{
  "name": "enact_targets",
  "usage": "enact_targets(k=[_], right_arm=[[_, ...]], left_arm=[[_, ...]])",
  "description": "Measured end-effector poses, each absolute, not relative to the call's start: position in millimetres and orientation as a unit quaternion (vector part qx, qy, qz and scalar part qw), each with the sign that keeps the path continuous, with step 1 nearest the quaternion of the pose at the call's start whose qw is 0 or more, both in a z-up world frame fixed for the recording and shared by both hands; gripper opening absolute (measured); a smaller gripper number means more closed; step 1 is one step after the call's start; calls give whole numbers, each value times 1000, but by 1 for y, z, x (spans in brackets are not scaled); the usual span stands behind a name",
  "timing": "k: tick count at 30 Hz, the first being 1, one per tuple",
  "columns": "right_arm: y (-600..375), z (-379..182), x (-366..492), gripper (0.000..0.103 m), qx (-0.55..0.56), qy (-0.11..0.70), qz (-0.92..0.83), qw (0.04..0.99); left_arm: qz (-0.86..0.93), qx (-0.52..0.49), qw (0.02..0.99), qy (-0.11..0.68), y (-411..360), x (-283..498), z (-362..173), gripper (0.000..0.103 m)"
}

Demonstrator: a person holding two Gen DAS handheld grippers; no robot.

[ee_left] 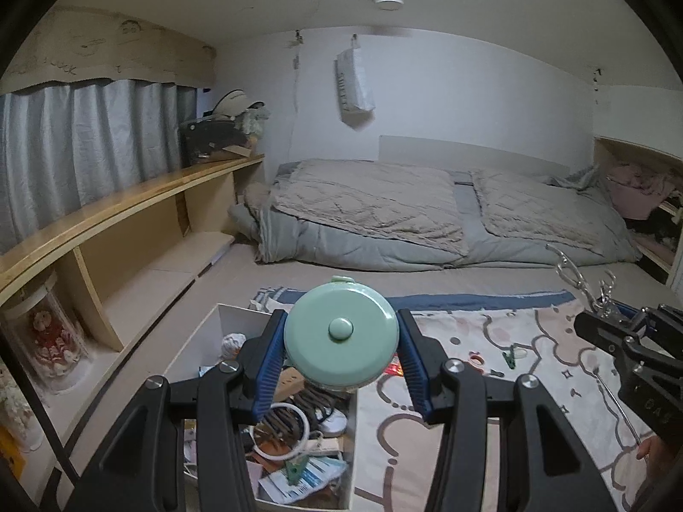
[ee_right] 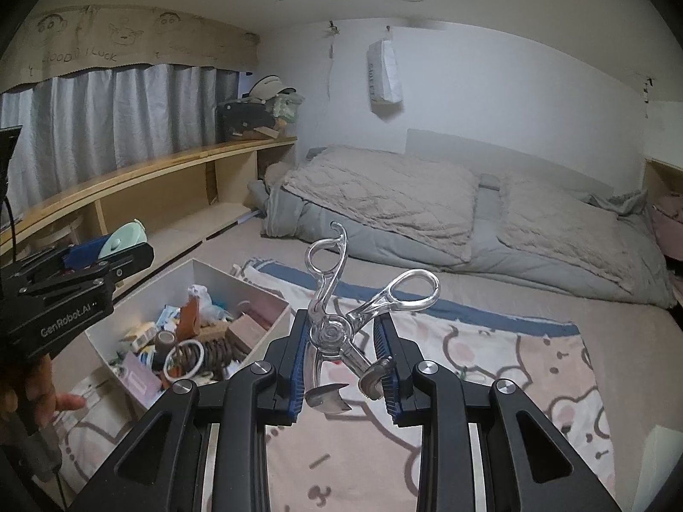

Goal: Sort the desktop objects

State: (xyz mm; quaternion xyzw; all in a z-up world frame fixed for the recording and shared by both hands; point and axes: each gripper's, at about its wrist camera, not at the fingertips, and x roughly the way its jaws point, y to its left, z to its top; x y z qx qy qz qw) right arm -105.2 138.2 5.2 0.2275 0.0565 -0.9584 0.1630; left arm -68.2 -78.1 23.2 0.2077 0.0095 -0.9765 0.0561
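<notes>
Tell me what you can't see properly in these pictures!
- Left wrist view: the green round case in the left gripper hides part of the white box behind it.
- Left wrist view: the right gripper is cut off by the frame edge.
- Right wrist view: the box's small clutter is too jumbled to name.
- Right wrist view: the right gripper's blue pads partly cover the metal tool.

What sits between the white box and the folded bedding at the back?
Only bare beige floor between the white box and bedding; clearest in the right wrist view.
</notes>
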Motion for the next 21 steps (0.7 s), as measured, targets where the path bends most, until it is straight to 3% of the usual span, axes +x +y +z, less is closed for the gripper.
enact_targets(k=[21], right_arm=[[80, -14, -158, 30, 228, 41, -953, 195]], left_arm=[[-964, 212, 152, 45, -165, -105, 1, 50]])
